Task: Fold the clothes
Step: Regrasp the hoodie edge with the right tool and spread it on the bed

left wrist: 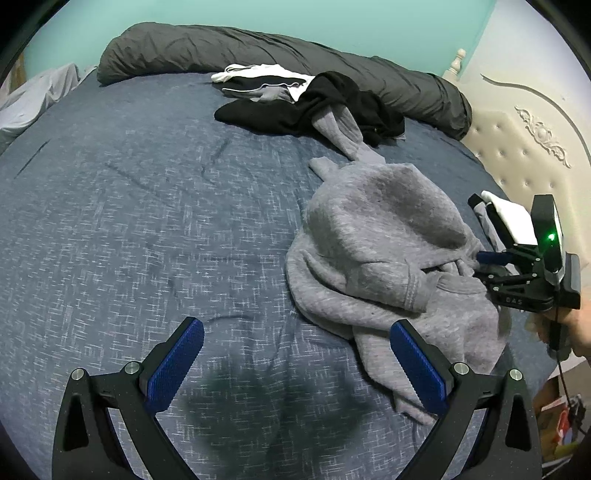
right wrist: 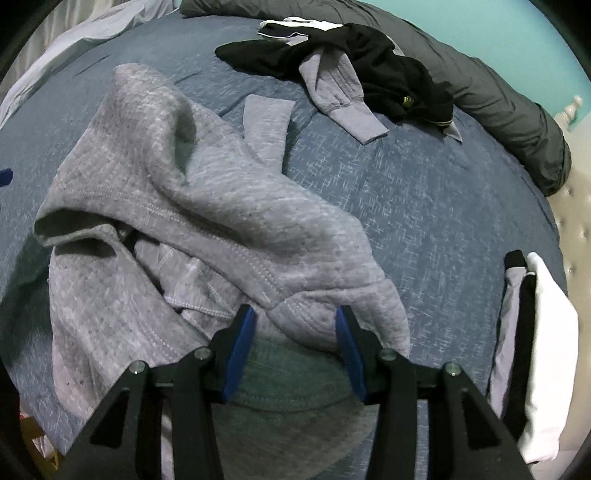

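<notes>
Teal wall (left wrist: 258, 14) behind blue bed (left wrist: 147, 221), cream tufted headboard (left wrist: 517, 155).

Bed (left wrist: 147, 221) bears grey hoodie (left wrist: 388, 251) (crumpled), black clothes (left wrist: 295, 114).

Hoodie (left wrist: 388, 236) on bed (left wrist: 147, 221), clothes pile (left wrist: 314, 107) behind, bolster (left wrist: 258, 48) beyond

Black grippers (left wrist: 295, 373) — blue ribbed fingers (left wrist: 173, 365), silver screws — green light.
</notes>
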Motion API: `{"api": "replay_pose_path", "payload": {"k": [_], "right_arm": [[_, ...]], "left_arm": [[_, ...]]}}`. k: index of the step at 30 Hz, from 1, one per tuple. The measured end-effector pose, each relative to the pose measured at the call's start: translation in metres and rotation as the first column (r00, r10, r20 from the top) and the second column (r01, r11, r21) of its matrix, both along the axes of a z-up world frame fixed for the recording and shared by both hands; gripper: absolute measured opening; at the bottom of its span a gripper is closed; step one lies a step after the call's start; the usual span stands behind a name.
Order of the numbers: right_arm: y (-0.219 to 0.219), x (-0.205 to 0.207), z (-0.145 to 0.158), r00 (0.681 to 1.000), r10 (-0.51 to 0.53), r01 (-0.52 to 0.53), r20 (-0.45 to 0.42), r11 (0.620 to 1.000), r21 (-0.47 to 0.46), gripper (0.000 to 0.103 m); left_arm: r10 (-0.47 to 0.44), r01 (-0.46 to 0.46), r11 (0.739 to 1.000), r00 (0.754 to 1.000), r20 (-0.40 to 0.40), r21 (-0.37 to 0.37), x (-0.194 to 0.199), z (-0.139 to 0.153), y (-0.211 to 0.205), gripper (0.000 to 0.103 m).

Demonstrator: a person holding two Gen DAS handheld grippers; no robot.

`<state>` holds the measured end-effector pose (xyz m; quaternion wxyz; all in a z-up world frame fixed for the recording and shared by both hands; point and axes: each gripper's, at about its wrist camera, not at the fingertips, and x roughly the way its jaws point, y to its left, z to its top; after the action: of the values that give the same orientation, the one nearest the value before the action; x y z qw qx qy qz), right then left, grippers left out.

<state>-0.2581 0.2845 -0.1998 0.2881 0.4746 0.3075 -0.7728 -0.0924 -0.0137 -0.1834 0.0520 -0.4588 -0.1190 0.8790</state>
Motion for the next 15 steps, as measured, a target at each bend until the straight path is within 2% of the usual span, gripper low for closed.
{"api": "replay_pose_path", "payload": {"k": [3, 6, 8, 13, 15], "right_arm": [[-0.006, 0.000, -0.005, 1.000, 0.009, -0.008, -0.030, 1.000, 0.030, 0.046], [-0.006, -0.003, -0.002, 0.998, -0.019, 0.020, -0.055, 1.000, 0.012, 0.044], [-0.005, -0.005, 0.001, 0.997, -0.037, 0.036, -0.075, 0.999, -0.009, 0.025], [0.005, -0.004, 0.024, 0.990, -0.074, 0.061, -0.123, 0.993, -0.102, 0.010], [0.010, -0.005, 0.033, 0.984, -0.093, 0.077, -0.153, 0.991, -0.111, 0.007]], "left_arm": [[-0.006, 0.006, 1.000, 1.000, 0.001, -0.001, -0.001, 0.000, 0.005, 0.103], [-0.016, 0.016, 1.000, 1.000, 0.004, -0.009, -0.003, -0.001, 0.012, 0.103], [-0.020, 0.020, 1.000, 1.000, 0.003, -0.012, -0.006, -0.001, 0.016, 0.103], [-0.032, 0.032, 0.999, 0.999, 0.001, -0.012, -0.013, -0.001, 0.028, 0.103], [-0.041, 0.041, 0.999, 0.999, 0.000, -0.018, -0.017, -0.001, 0.035, 0.103]]}}
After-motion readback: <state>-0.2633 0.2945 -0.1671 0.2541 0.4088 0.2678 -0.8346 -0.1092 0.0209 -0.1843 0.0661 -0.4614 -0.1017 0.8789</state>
